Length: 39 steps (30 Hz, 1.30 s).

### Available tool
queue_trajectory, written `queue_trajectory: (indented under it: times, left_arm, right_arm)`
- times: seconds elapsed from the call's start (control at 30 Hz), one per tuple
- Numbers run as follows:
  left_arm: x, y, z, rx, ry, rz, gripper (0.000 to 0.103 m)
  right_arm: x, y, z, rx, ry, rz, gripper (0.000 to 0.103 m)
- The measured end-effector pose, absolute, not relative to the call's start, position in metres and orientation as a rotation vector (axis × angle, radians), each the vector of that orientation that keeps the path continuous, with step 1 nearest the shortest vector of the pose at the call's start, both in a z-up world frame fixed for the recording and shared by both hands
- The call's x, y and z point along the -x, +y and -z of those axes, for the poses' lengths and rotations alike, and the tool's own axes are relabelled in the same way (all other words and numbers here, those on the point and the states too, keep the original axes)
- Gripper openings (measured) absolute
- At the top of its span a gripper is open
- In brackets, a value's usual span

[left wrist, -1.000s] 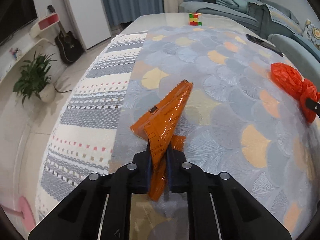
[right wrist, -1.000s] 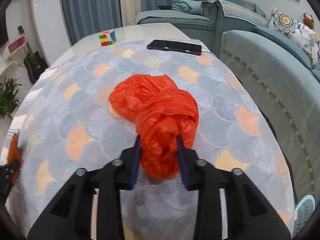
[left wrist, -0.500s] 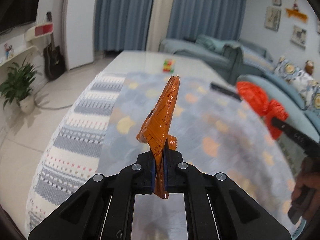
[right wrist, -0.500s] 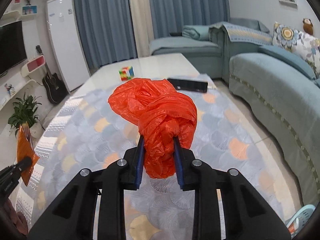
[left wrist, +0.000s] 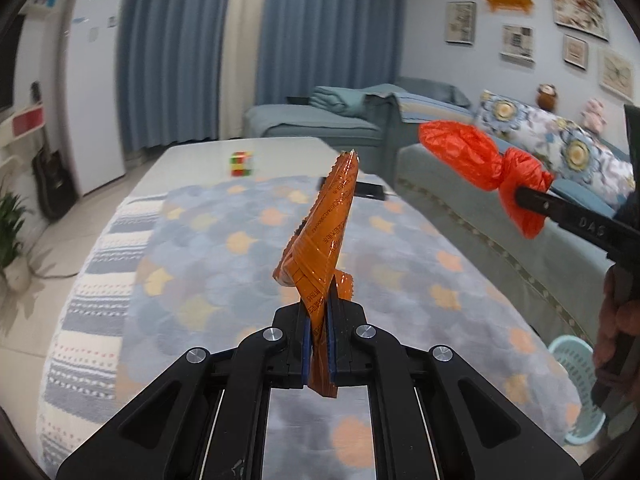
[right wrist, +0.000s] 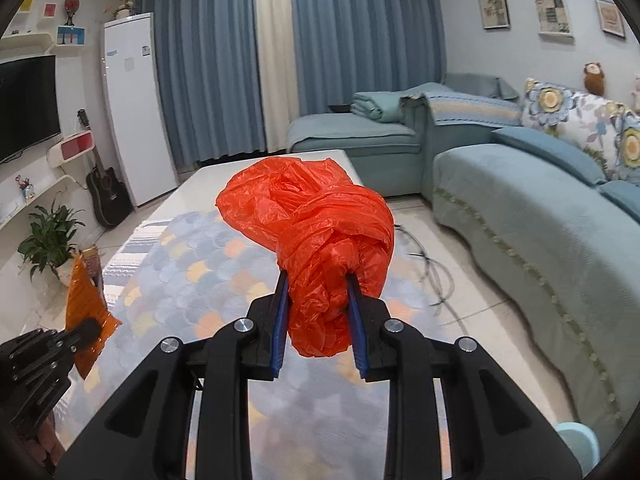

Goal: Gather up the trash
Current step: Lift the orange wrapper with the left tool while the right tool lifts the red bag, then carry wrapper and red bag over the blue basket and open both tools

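- Light is soft and even indoor stuff, slightly cool and blue, no harsh shadows anywhere.
- Left wrist view is noticeably smeared: the curtains at upper left and the wall pictures at upper right look soft.
- Right wrist view is much crisper, the fridge at left stays sharp.
- Heavy fisheye bend at the edges, black vignette in all corners.
- Pale glare on the bare tabletop mid-frame, and on the glossy strip at bottom centre.
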<state>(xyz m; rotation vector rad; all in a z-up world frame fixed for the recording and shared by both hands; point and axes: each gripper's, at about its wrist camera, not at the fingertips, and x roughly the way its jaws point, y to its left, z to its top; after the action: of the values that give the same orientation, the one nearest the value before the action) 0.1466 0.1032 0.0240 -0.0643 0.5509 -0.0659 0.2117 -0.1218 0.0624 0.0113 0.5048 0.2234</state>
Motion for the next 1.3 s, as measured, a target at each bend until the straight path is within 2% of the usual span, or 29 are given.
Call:
queue_trajectory:
  times: [0.43, 0.67, 0.97, 1.03, 1.13, 1.2, 1.23, 1.3]
  left_arm:
    - [-0.122, -0.029, -0.020, -0.049, 0.544, 0.354, 0.004]
    - [-0.095, -0.134, 0.005, -0.138, 0.589, 0.590, 0.005]
    - [-0.097, -0.223, 0.039, -0.143, 0.727, 0.741, 0.006]
    - [-0.094, -0.235, 0.041, -0.153, 0.744, 0.760, 0.010]
    - [-0.095, -0.247, 0.052, -0.152, 0.806, 0.794, 0.028]
    - [-0.096, -0.254, 0.060, -0.160, 0.858, 0.814, 0.062]
    - [-0.096, -0.258, 0.063, -0.180, 0.856, 0.795, 0.064]
    - [-0.090, -0.260, 0.067, -0.226, 0.837, 0.773, 0.066]
  right_arm:
    - [-0.111, -0.310, -0.066, -0.002, 0.499, 0.022, 0.024]
    - [-0.058, -0.401, -0.036, -0.038, 0.588, 0.128, 0.024]
    - [-0.035, -0.442, -0.005, -0.039, 0.763, 0.091, 0.024]
    - [-0.036, -0.444, 0.004, -0.034, 0.826, 0.064, 0.024]
    - [-0.035, -0.451, 0.027, -0.027, 0.963, 0.041, 0.029]
    - [-0.037, -0.454, 0.042, -0.015, 1.042, 0.045, 0.039]
    - [-0.035, -0.455, 0.047, -0.004, 1.058, 0.051, 0.044]
    - [-0.031, -0.457, 0.048, 0.005, 1.056, 0.059, 0.045]
